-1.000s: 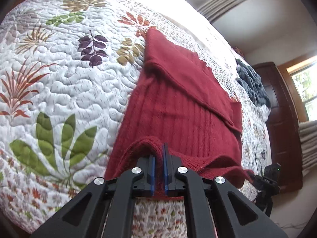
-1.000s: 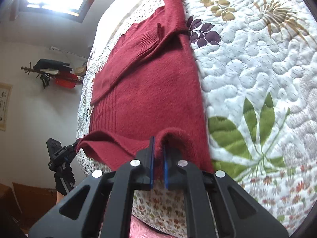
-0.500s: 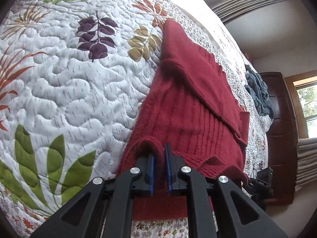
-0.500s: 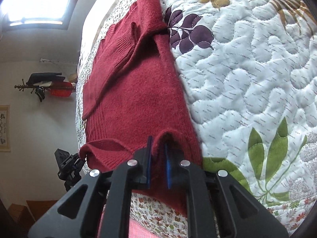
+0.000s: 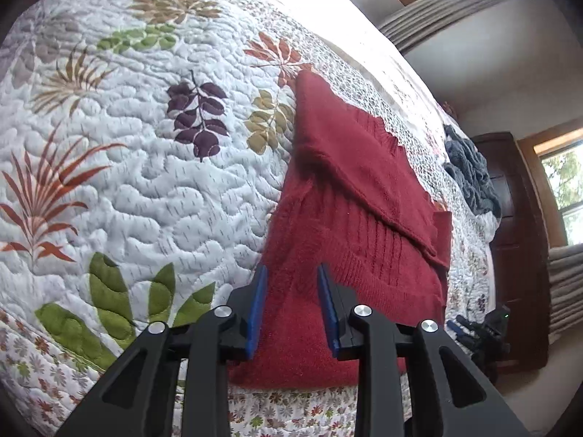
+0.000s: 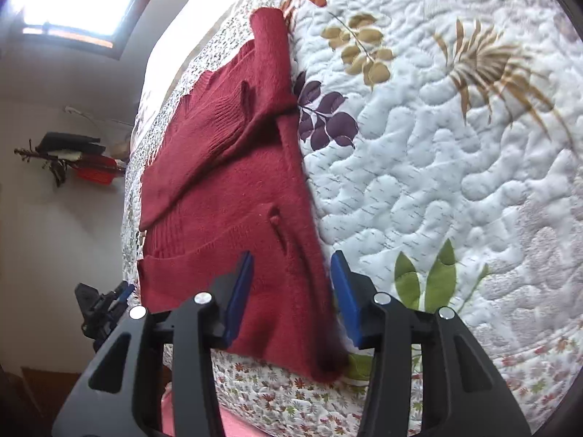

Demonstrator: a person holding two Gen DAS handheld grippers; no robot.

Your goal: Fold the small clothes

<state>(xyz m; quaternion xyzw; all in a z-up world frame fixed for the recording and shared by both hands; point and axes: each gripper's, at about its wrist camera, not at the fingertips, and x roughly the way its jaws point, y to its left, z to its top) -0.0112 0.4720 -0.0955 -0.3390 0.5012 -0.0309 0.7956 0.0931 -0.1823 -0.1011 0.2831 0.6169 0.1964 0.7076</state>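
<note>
A dark red knit sweater (image 5: 349, 225) lies flat on the quilted bed, its sleeve folded diagonally across the body. In the right wrist view the same sweater (image 6: 233, 182) stretches away from the near bed edge. My left gripper (image 5: 290, 273) stands open above the sweater's near hem, blue pads apart, nothing held. Over the hem's right corner my right gripper (image 6: 293, 260) is open too, the cloth lying loose between and below its fingers.
The white quilt (image 5: 127, 182) with leaf prints covers the bed. A grey-blue garment (image 5: 470, 171) lies at the far edge near a dark wooden cabinet (image 5: 517, 247). The other gripper (image 5: 484, 327) shows at the bed's edge. Wall items (image 6: 76, 160) hang left.
Both grippers were shut on the sweater's near hem, lifting it in a fold. Now both have opened, and the hem lies flat on the bed.
</note>
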